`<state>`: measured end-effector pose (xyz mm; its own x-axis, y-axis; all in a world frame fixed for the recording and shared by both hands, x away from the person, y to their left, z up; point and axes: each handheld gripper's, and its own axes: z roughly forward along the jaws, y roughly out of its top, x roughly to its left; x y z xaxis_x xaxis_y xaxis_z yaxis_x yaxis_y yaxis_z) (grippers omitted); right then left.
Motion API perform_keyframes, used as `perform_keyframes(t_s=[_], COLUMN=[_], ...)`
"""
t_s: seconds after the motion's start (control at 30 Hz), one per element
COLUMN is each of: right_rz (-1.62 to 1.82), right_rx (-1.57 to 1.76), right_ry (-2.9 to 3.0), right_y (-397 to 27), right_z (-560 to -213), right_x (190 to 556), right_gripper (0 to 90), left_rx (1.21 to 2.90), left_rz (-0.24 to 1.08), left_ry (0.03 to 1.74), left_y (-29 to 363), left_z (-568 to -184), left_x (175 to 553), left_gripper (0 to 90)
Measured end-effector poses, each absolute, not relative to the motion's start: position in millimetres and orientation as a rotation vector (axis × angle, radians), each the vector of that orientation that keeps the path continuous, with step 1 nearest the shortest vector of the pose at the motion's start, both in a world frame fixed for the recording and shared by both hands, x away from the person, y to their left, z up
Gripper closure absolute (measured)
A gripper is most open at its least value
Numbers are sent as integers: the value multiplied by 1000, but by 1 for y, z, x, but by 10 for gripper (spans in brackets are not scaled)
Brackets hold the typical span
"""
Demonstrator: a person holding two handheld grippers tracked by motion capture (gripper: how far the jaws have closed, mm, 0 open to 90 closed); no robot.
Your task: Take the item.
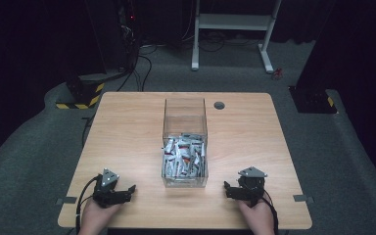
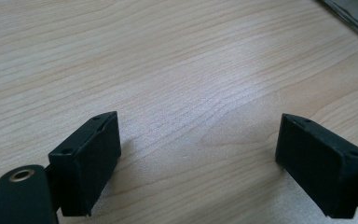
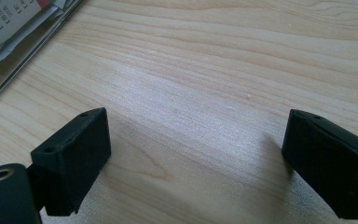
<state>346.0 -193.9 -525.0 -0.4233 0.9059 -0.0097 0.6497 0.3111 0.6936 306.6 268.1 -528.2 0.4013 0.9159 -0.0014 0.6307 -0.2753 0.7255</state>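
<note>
A clear plastic box (image 1: 185,115) stands at the middle of the wooden table (image 1: 127,127), its near half holding several small silver sachets (image 1: 183,156). My left gripper (image 1: 127,192) rests on the table near the front left, held by a hand, its jaws pointing right toward the box. In the left gripper view the gripper (image 2: 198,158) is open over bare wood. My right gripper (image 1: 229,190) rests at the front right, jaws pointing left. In the right gripper view it (image 3: 196,163) is open with nothing between the jaws, and the box corner (image 3: 9,42) shows at upper left.
A round cable hole (image 1: 219,105) sits in the table behind the box. Beyond the table are a white desk frame (image 1: 232,34), dark stands and cables on grey carpet. Bare wood lies on both sides of the box.
</note>
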Motion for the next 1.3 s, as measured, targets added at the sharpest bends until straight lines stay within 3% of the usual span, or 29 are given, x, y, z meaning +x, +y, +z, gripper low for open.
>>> perform_keyframes(t_s=[1.3], right_rz=[878], right_rx=[1372], right_ry=[2198], right_y=[-193], right_z=[-525], right_x=[344], right_gripper=[77], left_rx=[1939], left_rz=[541], left_ry=[1156], left_y=[250], left_z=[-497], left_x=[304], left_gripper=[146])
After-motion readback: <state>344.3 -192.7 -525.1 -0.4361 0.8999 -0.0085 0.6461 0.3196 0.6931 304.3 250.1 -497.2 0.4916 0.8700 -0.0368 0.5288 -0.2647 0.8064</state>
